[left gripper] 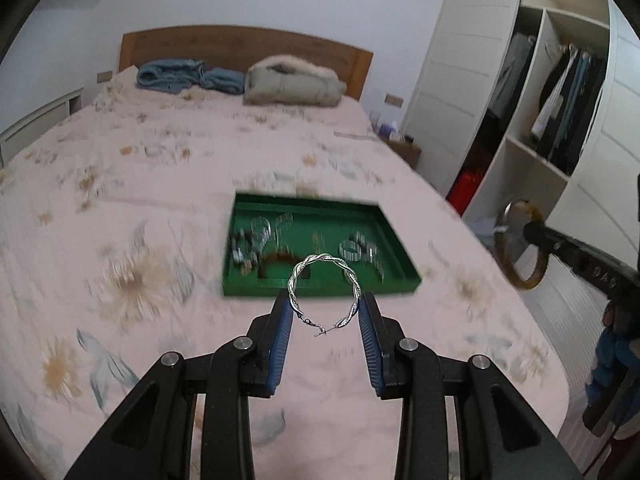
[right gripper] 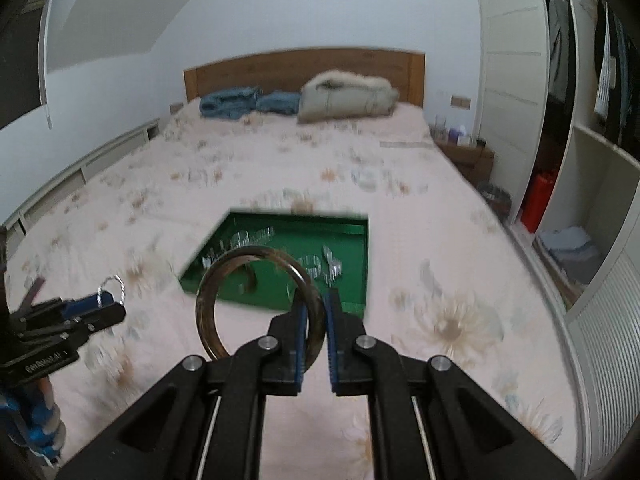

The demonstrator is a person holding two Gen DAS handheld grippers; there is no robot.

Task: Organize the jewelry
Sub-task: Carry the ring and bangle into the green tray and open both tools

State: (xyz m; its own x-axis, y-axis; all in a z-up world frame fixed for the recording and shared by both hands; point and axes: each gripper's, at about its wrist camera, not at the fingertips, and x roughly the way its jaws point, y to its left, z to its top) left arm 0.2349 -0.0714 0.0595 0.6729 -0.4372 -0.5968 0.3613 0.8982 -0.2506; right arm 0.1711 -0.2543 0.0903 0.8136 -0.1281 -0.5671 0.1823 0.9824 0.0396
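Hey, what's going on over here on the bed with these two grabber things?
Someone is sorting jewelry with a hand-held gripper in each hand. The left hand-held gripper holds a twisted silver hoop earring across its width, between the blue pads. The right hand-held gripper pinches the rim of a brown bangle. Both hover above the floral bedspread, just short of a green tray that already holds several pieces, too blurred to identify.
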